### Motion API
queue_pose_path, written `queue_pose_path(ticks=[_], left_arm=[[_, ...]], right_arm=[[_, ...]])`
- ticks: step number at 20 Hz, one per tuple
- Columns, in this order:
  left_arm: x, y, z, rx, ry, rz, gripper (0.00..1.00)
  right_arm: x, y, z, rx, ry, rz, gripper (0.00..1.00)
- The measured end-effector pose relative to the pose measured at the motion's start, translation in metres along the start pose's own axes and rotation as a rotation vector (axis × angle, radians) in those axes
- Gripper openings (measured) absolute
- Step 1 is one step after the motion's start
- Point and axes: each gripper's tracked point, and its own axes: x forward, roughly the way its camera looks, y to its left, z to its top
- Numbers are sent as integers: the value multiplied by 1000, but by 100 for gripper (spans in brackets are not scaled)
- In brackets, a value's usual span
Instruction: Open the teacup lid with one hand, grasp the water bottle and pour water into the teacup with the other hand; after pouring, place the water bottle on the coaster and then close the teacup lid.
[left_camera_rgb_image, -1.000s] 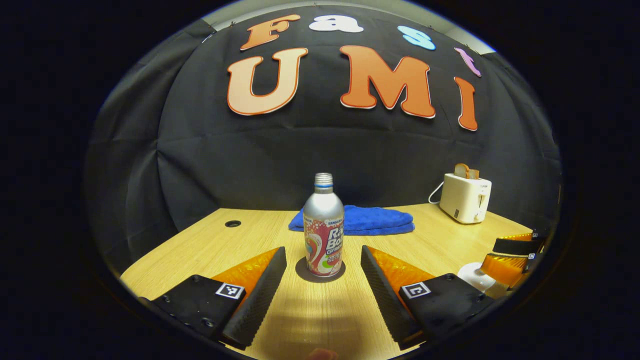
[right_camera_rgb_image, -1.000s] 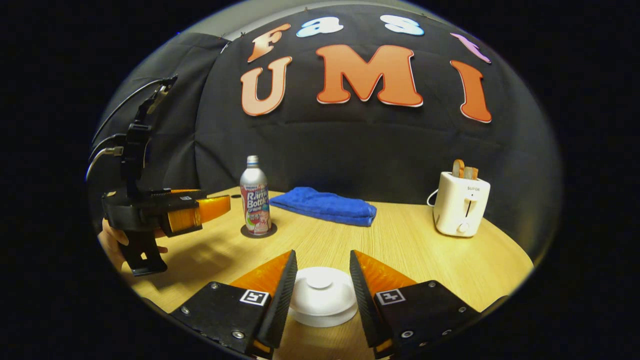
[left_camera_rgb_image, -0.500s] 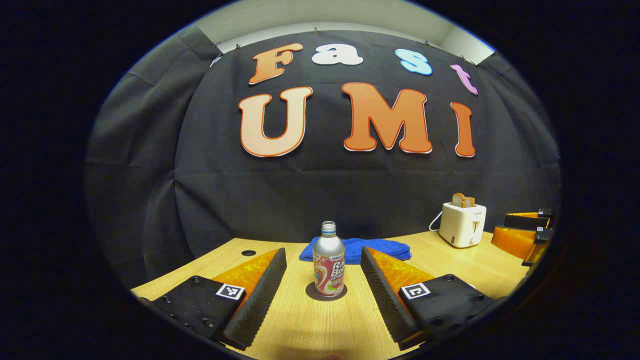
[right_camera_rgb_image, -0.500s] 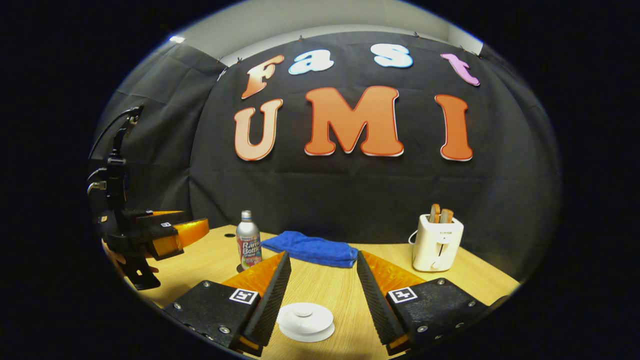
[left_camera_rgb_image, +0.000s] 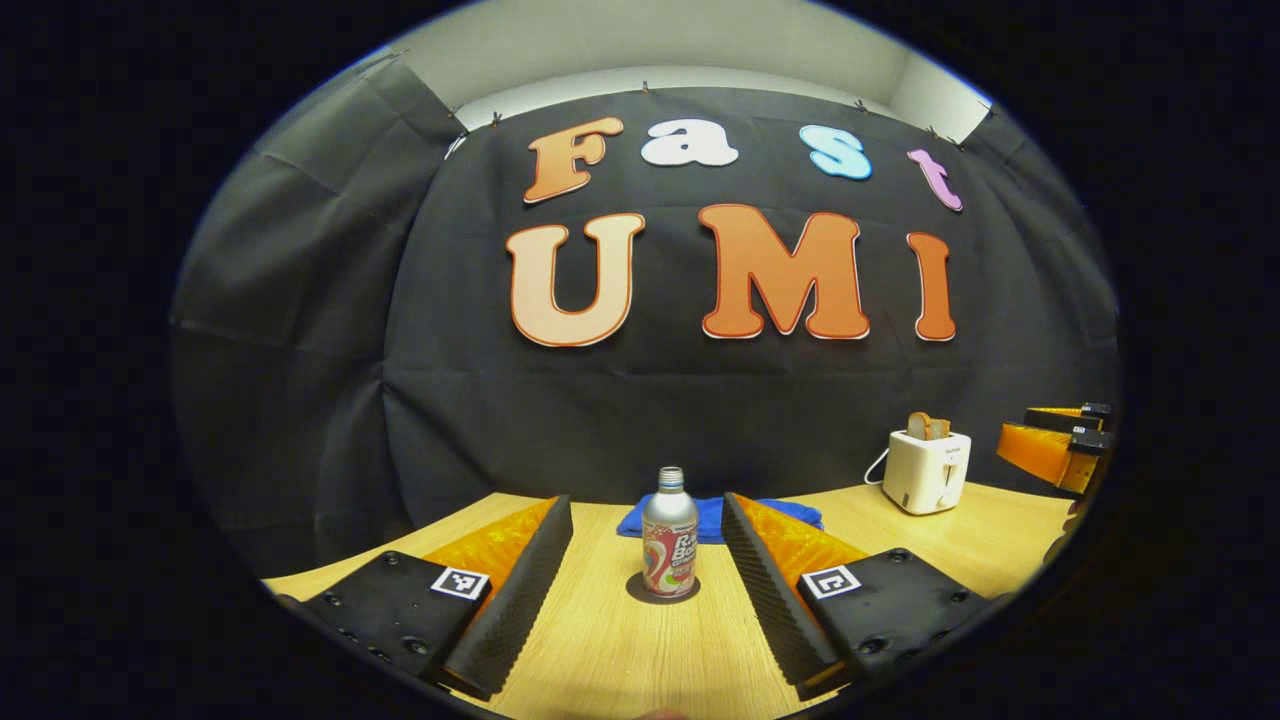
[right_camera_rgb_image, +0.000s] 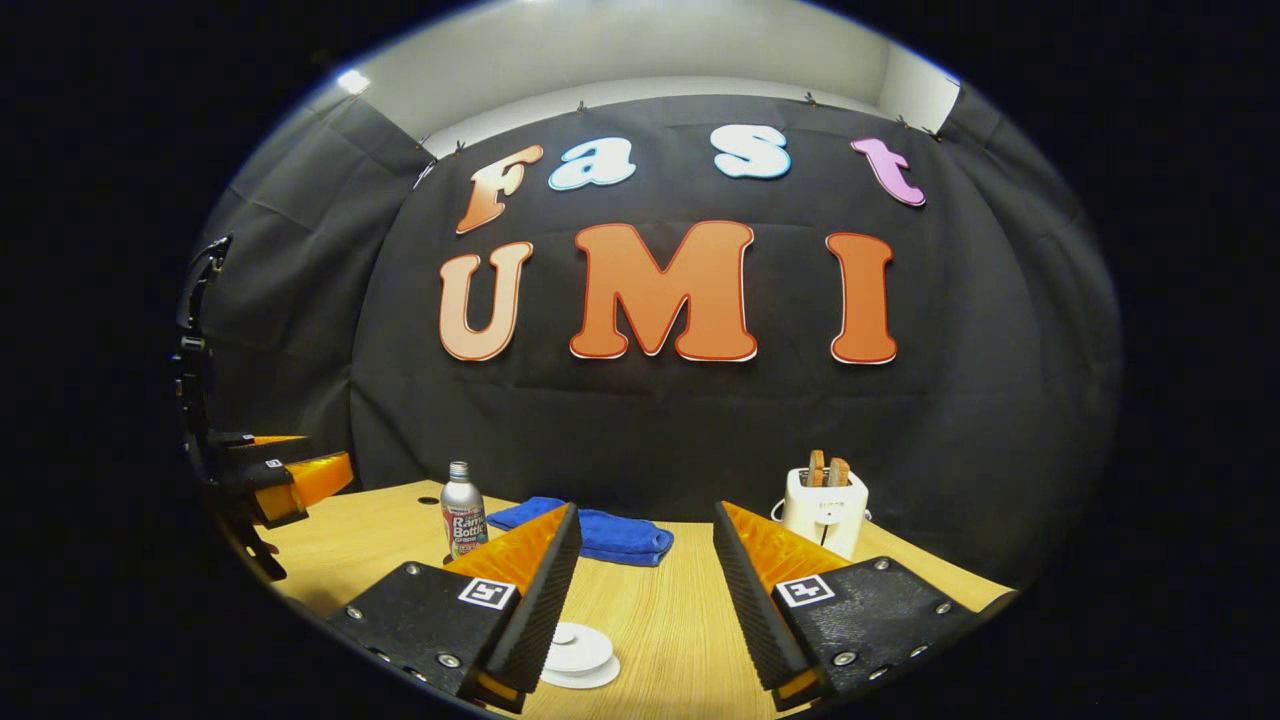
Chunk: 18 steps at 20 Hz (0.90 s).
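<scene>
A silver water bottle (left_camera_rgb_image: 669, 545) with a coloured label stands upright on a dark round coaster (left_camera_rgb_image: 662, 589) on the wooden table, straight ahead of my left gripper (left_camera_rgb_image: 645, 535), which is open and well short of it. The same bottle (right_camera_rgb_image: 461, 522) stands at the left in the right gripper view. The white teacup with its lid on (right_camera_rgb_image: 574, 654) sits low between and below the fingers of my right gripper (right_camera_rgb_image: 640, 545), which is open and raised above it. The left gripper (right_camera_rgb_image: 290, 478) shows at the far left there; the right gripper (left_camera_rgb_image: 1050, 448) shows at the far right of the left gripper view.
A folded blue towel (right_camera_rgb_image: 610, 535) lies at the back of the table (right_camera_rgb_image: 660, 620) behind the bottle. A white toaster (right_camera_rgb_image: 823, 508) with toast in its slots stands at the back right. A small round hole (right_camera_rgb_image: 428, 500) is in the tabletop at the back left.
Both grippers have drawn back and risen from the table. The bottle and the lidded teacup look smaller and lower in view. Both grippers stay open.
</scene>
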Motion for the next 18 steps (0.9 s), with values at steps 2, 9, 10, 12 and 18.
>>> queue_pose_path(ticks=[2,9,10,12,18], left_arm=[[-6,3,2,5,-12,16,98],[-16,12,1,14,-25,43,100],[-16,13,3,15,-28,48,98],[-17,12,4,19,-32,44,100],[-15,5,13,23,-55,26,100]], right_arm=[[-2,-2,2,8,-3,-3,80],[-5,4,8,-4,-15,9,80],[-6,6,7,-1,-13,14,79],[-6,9,8,-3,-8,20,79],[-5,9,15,-6,-27,13,80]])
